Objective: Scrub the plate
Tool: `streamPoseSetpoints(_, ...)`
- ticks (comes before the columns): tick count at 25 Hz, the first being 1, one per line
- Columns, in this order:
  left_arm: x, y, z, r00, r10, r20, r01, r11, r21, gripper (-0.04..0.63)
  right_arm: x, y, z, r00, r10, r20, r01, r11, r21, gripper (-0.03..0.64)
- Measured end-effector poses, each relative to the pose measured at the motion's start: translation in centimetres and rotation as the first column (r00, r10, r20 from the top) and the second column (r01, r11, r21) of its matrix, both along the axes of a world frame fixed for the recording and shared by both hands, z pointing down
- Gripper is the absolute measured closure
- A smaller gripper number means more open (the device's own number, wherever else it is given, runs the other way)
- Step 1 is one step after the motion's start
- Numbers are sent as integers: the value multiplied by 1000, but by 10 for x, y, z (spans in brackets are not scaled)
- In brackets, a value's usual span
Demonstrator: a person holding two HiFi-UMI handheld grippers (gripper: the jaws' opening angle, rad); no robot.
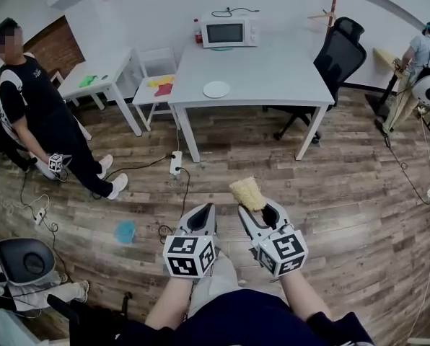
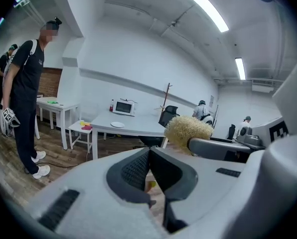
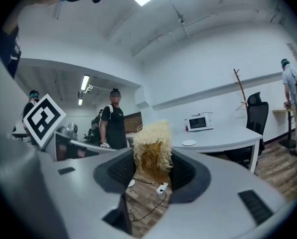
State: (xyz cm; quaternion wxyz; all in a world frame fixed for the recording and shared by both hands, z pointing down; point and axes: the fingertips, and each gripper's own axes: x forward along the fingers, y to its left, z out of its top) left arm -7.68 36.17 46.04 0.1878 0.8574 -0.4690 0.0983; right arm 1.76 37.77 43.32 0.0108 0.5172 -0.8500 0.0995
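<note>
A white plate [image 1: 216, 89] lies on the grey table [image 1: 273, 71] far ahead, near its front left corner; it also shows small in the left gripper view [image 2: 117, 125] and the right gripper view [image 3: 189, 143]. My right gripper [image 1: 256, 206] is shut on a yellow loofah scrubber [image 1: 247, 192], whose fibres stick out above the jaws [image 3: 151, 151]. My left gripper [image 1: 203, 216] is shut with nothing between its jaws. Both grippers hang low in front of me over the wooden floor, well short of the table.
A microwave [image 1: 229, 32] stands at the table's back edge. A black office chair [image 1: 335, 60] sits at its right. A person in black [image 1: 34, 117] stands at left beside a small white table [image 1: 99, 78]. A power strip [image 1: 176, 163] and cables lie on the floor.
</note>
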Motion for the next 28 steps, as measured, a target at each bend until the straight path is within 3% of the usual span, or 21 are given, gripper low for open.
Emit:
streamPoseSetpoints(14,4,9,14,1000,-11,12,11,1000,-21,575,-1,8,14,999,-30,40,32,998,-51,431)
streamPoseSetpoints(28,1,-104,13,1000,13,6,-13,1000,-20,575,-4,-95,9,1000,-5,10,6,999,-52,431)
